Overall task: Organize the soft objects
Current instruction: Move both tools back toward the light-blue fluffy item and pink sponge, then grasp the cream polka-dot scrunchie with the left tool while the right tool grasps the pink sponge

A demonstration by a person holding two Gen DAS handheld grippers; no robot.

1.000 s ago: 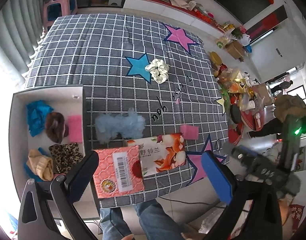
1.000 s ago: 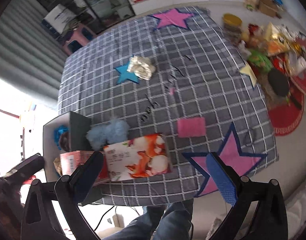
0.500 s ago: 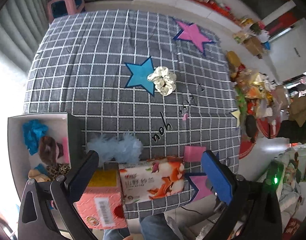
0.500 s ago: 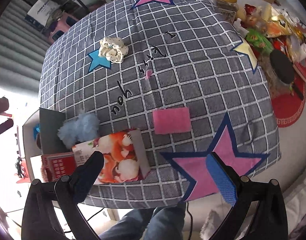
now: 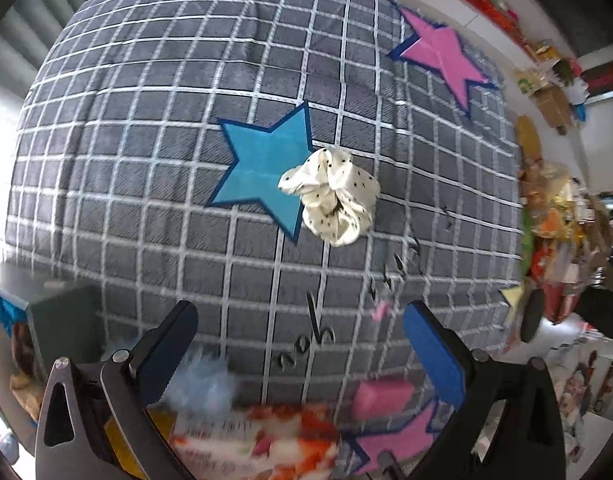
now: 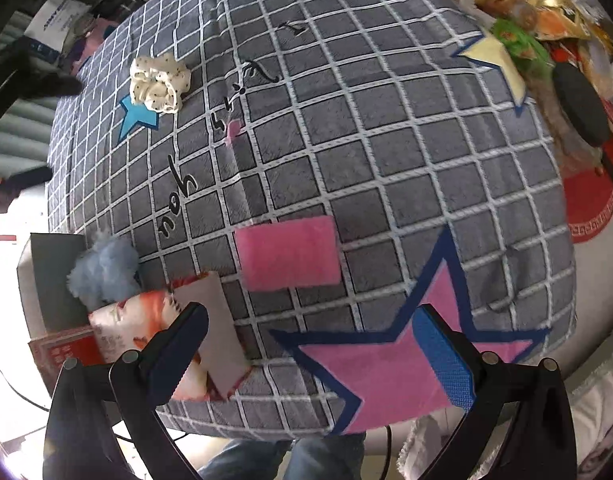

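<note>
Two pairs of jaws, both mine, hang wide apart and empty above the checked cloth (image 6: 386,128), and both have swung forward over it in the last second. Nearest my right gripper (image 6: 312,354) lie the tissue pack (image 6: 178,344) and the pink cloth (image 6: 288,252), which has grown from a small square to a large one in that view; the grip sits just short of it. Beside the pack, the blue fluffy puff (image 6: 102,272) rests against the grey box (image 6: 46,276) where earlier soft things were sorted. My left gripper (image 5: 302,354) has tilted away from that box, now only a sliver at the picture's edge, and passed over the puff and pack, which blur at its base. Farther out, the white dotted scrunchie (image 5: 334,196) lies on the tip of the blue star (image 5: 258,168), closer and nearly centred ahead of the left jaws. My reading: three soft things remain loose, and each grip is lining up on one.
</note>
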